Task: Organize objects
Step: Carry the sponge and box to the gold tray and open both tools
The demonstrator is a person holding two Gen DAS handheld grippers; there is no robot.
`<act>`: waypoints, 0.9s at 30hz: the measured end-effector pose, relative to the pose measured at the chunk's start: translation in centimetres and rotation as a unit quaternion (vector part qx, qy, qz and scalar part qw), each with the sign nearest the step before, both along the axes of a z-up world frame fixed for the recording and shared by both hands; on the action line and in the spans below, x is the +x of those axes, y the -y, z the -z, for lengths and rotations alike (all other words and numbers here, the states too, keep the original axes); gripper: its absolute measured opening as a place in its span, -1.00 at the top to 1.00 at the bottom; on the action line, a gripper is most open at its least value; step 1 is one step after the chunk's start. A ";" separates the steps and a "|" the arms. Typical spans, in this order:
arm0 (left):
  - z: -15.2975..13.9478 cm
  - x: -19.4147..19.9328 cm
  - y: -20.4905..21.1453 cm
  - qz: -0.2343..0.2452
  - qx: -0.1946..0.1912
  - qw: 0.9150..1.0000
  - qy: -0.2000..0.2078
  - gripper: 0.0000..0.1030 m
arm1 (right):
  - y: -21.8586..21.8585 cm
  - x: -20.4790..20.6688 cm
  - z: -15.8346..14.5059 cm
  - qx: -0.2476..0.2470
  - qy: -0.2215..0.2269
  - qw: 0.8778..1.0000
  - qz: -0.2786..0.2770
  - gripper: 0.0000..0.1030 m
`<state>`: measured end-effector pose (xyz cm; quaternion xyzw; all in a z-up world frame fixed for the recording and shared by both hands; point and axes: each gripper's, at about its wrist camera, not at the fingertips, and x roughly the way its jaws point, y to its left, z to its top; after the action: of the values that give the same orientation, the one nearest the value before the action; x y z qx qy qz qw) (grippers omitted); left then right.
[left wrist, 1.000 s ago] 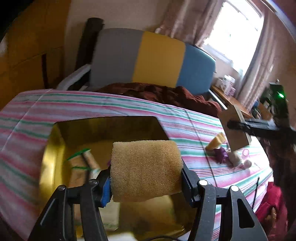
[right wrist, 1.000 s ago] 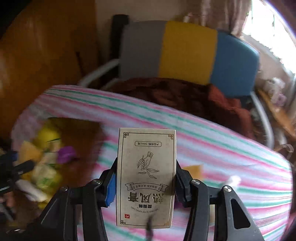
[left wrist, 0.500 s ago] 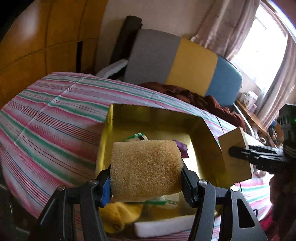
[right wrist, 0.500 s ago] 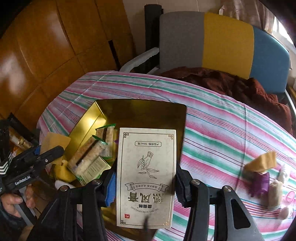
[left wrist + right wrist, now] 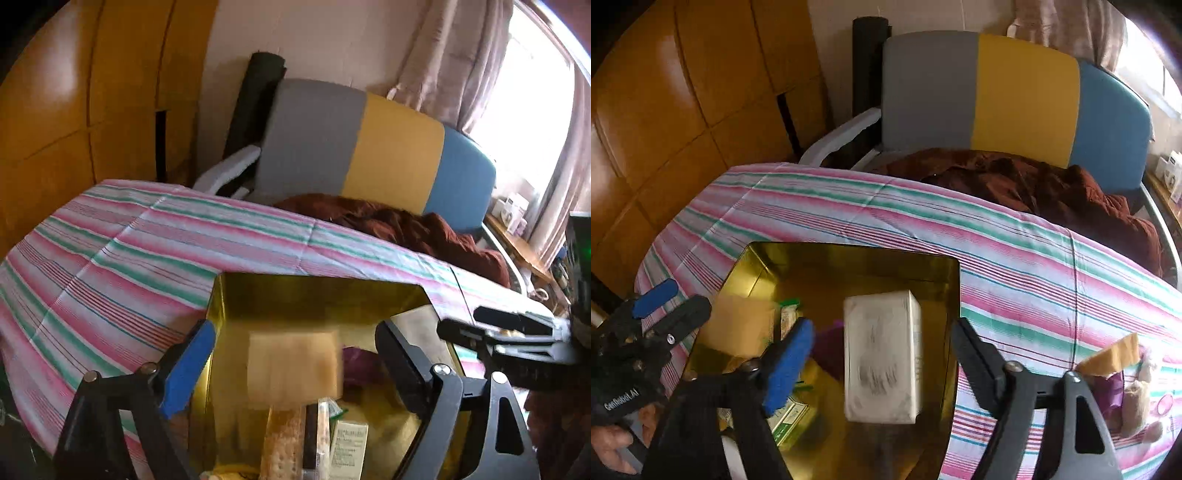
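Your sponge (image 5: pixel 293 363) and your box (image 5: pixel 881 356) are both loose and blurred over the gold tray (image 5: pixel 955 291), between the fingers that carried them but touched by neither. I read both as dropping into the tray, which is where this tidy-up is collecting things.

Your left gripper (image 5: pixel 293 360) has just been opening; its jaws stand wide, the sponge in the gap with clear space at each side. Your right gripper (image 5: pixel 882 358) has just been opening too, the box clear of both pads. Both point down over the tray so the pieces land inside its walls, not on the striped cloth (image 5: pixel 1015 266) of the desk.

The left view looks into the tray's near end: a small carton (image 5: pixel 349 446) and a long wrapped snack (image 5: pixel 282 439) lie at 6 o'clock of the sponge, something purple (image 5: pixel 356 363) at 3 o'clock. It also catches your right gripper (image 5: pixel 513 338) at 3 o'clock.

The right view alone shows what is left on the desk: a yellow wedge (image 5: pixel 1115 352) and a few small items, too small to name, well apart at 3 o'clock of the tray. It shows your left gripper (image 5: pixel 670 301) at 9 o'clock, over the tray's left wall, and your hand (image 5: pixel 609 443) holding it.
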<state>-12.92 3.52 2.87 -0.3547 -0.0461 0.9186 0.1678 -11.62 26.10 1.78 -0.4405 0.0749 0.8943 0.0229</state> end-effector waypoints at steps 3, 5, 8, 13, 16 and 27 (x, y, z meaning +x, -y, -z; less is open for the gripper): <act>0.3 0.5 0.4 -0.007 -0.004 1.000 0.001 -0.73 | 0.0 1.2 0.8 -0.009 0.008 1.000 0.002 -0.54; 0.7 1.2 0.7 -0.009 -0.012 1.000 0.004 -0.73 | 0.2 2.3 1.3 -0.015 0.010 1.000 0.001 -0.54; 1.1 2.6 0.9 -0.013 -0.022 1.000 0.003 -0.73 | 0.6 3.6 1.7 -0.013 0.012 1.000 0.007 -0.54; 1.2 5.4 1.3 -0.025 -0.026 0.999 0.001 -0.73 | 1.4 5.5 1.9 -0.013 0.008 1.000 0.013 -0.54; 0.8 7.0 1.8 -0.028 -0.021 0.999 -0.010 -0.75 | 2.0 6.8 1.8 -0.002 0.001 1.000 0.014 -0.54; -0.1 11.1 1.3 -0.016 -0.040 0.999 -0.034 -0.80 | 1.1 11.4 1.2 0.019 -0.024 0.999 0.039 -0.54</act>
<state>-1.78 2.18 2.96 -0.3288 -0.0096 0.9339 0.1404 -0.26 25.01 0.59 -0.4154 0.0755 0.9042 0.0646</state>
